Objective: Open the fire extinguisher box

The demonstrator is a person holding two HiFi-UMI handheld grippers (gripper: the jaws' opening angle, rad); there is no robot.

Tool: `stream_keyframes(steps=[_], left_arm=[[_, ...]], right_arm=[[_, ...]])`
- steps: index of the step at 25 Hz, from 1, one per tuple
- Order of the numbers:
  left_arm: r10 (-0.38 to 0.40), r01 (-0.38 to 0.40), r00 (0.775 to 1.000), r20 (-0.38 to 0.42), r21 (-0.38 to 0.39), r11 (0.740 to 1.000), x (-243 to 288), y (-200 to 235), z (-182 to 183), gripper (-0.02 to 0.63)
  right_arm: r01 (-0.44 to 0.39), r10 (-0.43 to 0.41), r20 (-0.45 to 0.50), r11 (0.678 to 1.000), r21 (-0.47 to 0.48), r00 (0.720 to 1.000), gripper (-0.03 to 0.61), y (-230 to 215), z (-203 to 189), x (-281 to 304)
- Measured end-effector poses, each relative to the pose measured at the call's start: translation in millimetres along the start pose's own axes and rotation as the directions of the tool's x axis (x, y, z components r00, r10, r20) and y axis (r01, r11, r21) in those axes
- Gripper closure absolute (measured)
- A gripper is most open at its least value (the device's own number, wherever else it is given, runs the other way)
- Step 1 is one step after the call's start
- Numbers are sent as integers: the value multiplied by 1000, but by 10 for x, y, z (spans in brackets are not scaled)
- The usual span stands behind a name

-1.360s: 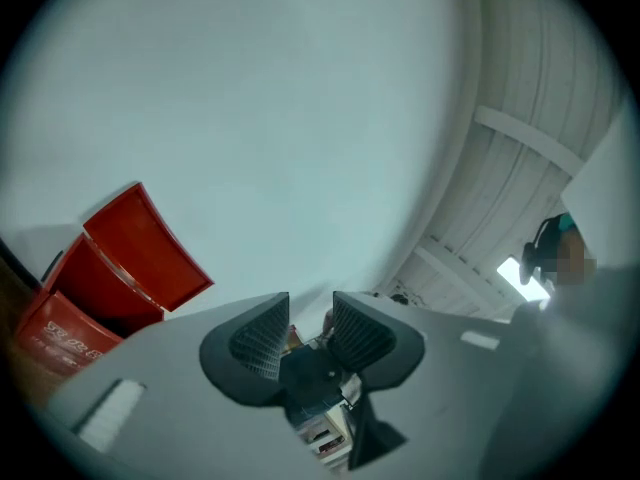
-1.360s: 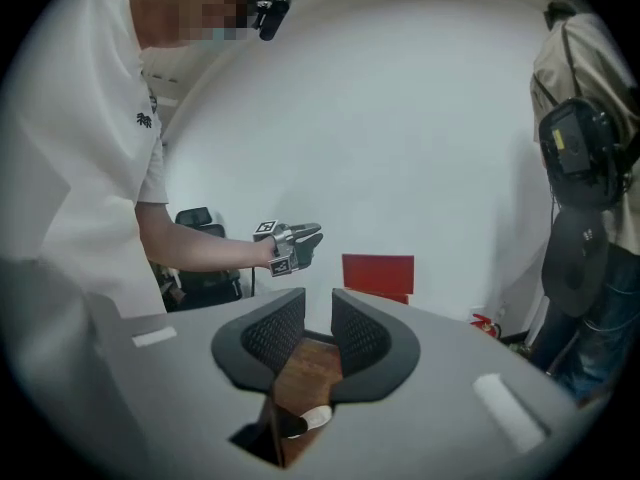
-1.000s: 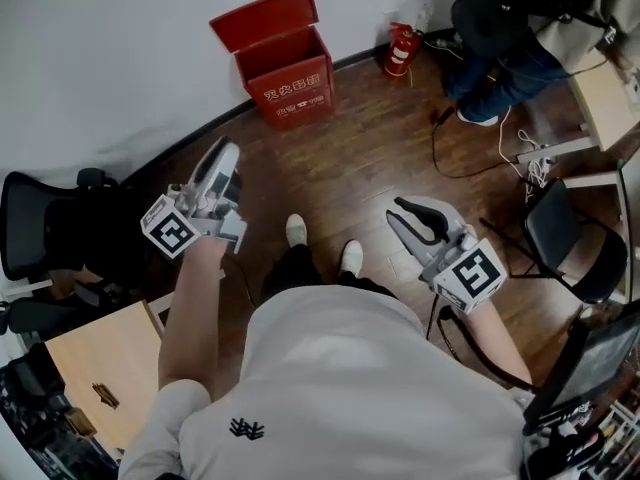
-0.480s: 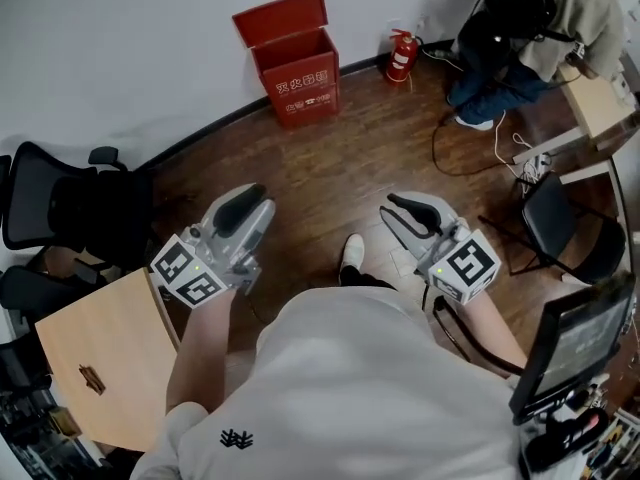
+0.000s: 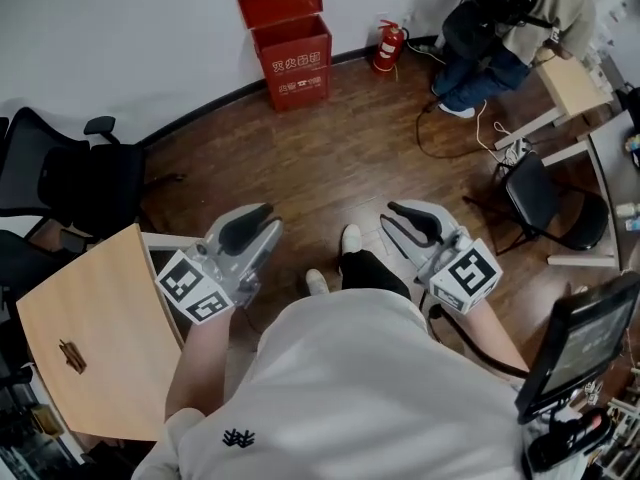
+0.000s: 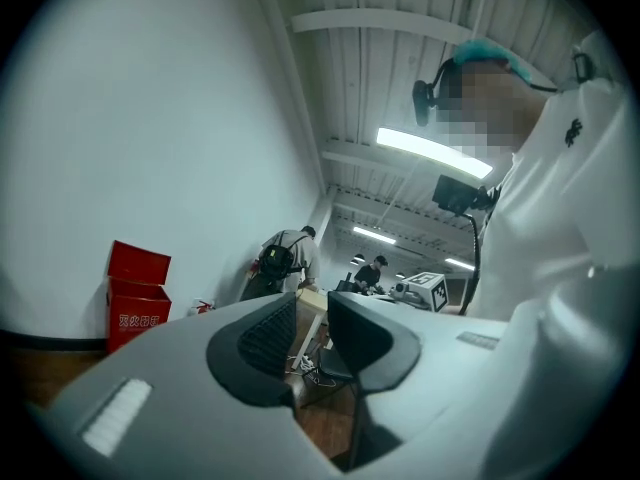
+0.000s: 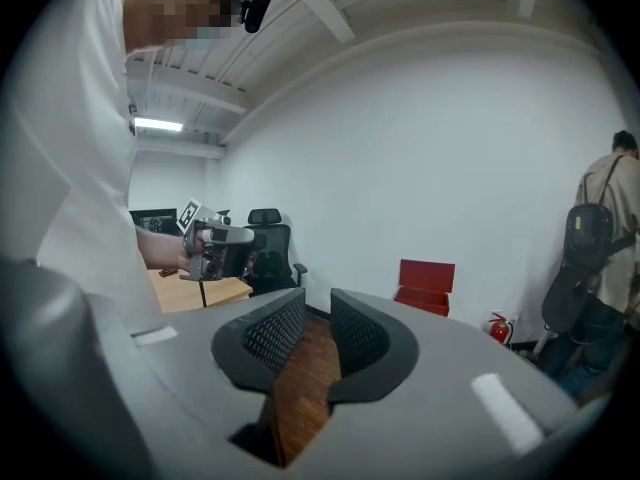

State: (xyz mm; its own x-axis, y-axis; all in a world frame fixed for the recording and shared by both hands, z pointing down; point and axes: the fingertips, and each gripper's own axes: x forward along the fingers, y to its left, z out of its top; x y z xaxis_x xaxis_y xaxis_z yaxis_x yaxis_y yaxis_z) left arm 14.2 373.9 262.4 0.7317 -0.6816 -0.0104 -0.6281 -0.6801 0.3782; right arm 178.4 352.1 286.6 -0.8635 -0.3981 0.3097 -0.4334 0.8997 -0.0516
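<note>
The red fire extinguisher box (image 5: 295,53) stands against the white wall with its lid (image 5: 280,6) raised; it also shows in the left gripper view (image 6: 137,296) and the right gripper view (image 7: 425,286). Both grippers are far from it, close to my body. My left gripper (image 5: 262,220) points toward the wall, its jaws closing with a narrow gap and nothing between them (image 6: 312,313). My right gripper (image 5: 400,216) is held level with it, a small gap between its jaws and nothing in it (image 7: 318,313).
A red fire extinguisher (image 5: 388,46) stands on the floor right of the box. A person (image 5: 500,28) crouches at the back right near cables (image 5: 450,138). Black office chairs (image 5: 70,183) (image 5: 555,213) flank me, with a wooden desk (image 5: 85,333) at my left.
I have stepped back from the box, which now looks farther away. Both grippers have come lower and nearer my body. The left jaws have narrowed.
</note>
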Motion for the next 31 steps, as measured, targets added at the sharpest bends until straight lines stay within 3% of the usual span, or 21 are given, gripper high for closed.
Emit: stream_keyframes(steps=[8,18,31], left_arm=[[11,-11,1000,-1,71,997,-7,-543,-127,525],[-10,11,1000,-4,66,998,423,-1217,-303,525],[15,-15,1000,-7,45,999,701,-1556,-536,525]], right_arm=[[-24,26,28,998,-63,999,505,213,11,-363],[-45,47,29,997,-60,998,506,281,-163,-1005],[-60,64,58,996,-67,996,506,154,-319,-1411]])
